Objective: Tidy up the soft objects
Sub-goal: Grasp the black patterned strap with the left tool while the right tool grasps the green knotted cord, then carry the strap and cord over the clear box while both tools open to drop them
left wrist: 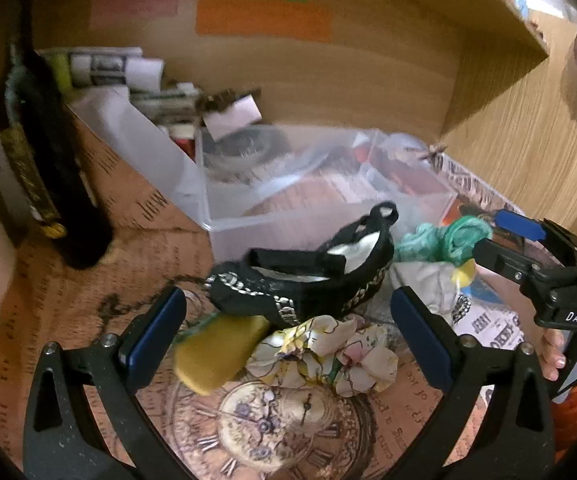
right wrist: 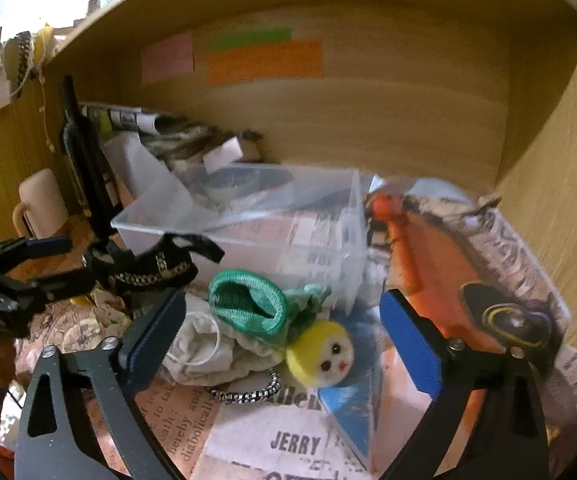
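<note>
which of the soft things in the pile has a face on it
The yellow pom-pom, with two dark eyes and a red mouth. It lies beside the green knit piece and white pouch, both faceless.

We hold both tools low and level, side by side. Our left gripper (left wrist: 288, 336) stands with its jaws spread wide, nothing between the blue pads. Our right gripper (right wrist: 282, 342) is likewise agape, its fingers (right wrist: 410, 346) gripping nothing.

A white mug (right wrist: 42, 200) stands left of a dark bottle (left wrist: 44, 160), sticky notes (right wrist: 264, 60) on the back wall.
</note>
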{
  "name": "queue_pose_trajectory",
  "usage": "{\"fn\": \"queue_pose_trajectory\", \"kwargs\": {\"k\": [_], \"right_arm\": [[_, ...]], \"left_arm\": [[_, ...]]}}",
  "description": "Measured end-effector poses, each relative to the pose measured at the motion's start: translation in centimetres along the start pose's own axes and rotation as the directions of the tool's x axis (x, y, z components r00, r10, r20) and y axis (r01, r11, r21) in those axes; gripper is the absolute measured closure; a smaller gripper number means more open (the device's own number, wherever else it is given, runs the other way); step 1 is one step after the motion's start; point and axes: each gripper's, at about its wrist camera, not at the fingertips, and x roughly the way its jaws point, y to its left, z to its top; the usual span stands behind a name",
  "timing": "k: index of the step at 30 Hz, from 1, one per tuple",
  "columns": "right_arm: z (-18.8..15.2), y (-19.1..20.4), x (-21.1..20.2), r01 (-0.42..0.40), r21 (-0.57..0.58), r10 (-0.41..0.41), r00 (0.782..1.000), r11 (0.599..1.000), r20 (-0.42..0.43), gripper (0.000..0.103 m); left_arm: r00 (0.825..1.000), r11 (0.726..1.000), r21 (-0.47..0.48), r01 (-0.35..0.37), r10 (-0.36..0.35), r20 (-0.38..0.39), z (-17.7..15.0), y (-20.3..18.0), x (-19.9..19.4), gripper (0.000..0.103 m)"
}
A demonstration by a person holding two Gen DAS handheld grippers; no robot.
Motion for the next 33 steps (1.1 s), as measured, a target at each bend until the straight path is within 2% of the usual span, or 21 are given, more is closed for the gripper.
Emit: {"fn": "queue_pose_trajectory", "kwargs": {"k": [3,5,8,9,12,14,16,17,20,22,28,33], "right_arm": [[-0.2,0.1,1.3,-0.019,-0.006,0.019,0.999,1.000,-0.035,0.020],[-0.3,0.1,2.1,-0.038,-0.005,0.037,0.997,0.999,-0.061,0.032],[-0.3,0.0,3.0,-0.085,0.022,0.087,0.992,0.996,-0.090,0.045],[-0.2,-0.1,3.0,-0.091,0.030,0.093,0.991,0.995,-0.091,0.046],[-0.1,-0.2,3.0,-0.094,0.040,0.098,0.991,0.995,-0.090,0.056],[-0.1,-0.4,3.1,-0.096,0.048,0.100,0.990,0.994,-0.095,0.069],[-0.1,-0.6,3.0,-0.098,0.059,0.103,0.990,0.993,-0.093,0.075],[0.0,-0.6,2.9,-0.098,0.060,0.103,0.991,0.993,-0.091,0.077],[0.1,-0.7,2.3,-0.093,0.061,0.097,0.993,0.994,-0.072,0.081],[0.4,-0.7,1.9,-0.090,0.062,0.093,0.994,0.994,-0.056,0.082],[1.5,-0.8,0.1,-0.084,0.062,0.083,0.996,0.995,0.011,0.085],[2.4,-0.8,-1.6,-0.082,0.058,0.078,0.994,0.995,0.073,0.085]], "left_arm": [[1.000,1.000,-0.004,0.010,-0.010,-0.029,0.1,-0.1,1.4,0.000],[0.999,1.000,-0.007,0.010,-0.010,-0.037,0.4,-0.3,2.1,0.000],[1.000,1.000,-0.012,0.003,-0.003,-0.021,0.5,-0.4,2.4,0.000],[1.000,1.000,-0.017,0.008,-0.008,-0.014,0.5,-0.3,2.4,0.000],[1.000,1.000,-0.013,0.009,-0.009,0.004,0.6,-0.3,2.3,0.009],[1.000,1.000,-0.007,0.014,-0.014,0.000,0.7,-0.4,2.3,0.016],[1.000,1.000,-0.004,0.021,-0.021,-0.001,0.8,-0.3,2.4,0.026],[1.000,1.000,-0.003,0.025,-0.025,0.001,0.8,-0.3,2.4,0.029],[0.999,0.999,0.008,0.042,-0.042,0.000,0.8,-0.5,2.2,0.047],[0.999,0.998,0.017,0.054,-0.054,-0.006,0.8,-0.7,2.2,0.065],[0.999,0.998,0.042,0.047,-0.048,0.014,1.1,-1.2,1.2,0.079],[0.996,0.997,0.045,0.059,-0.062,0.065,2.2,-1.2,-0.7,0.081]]}}
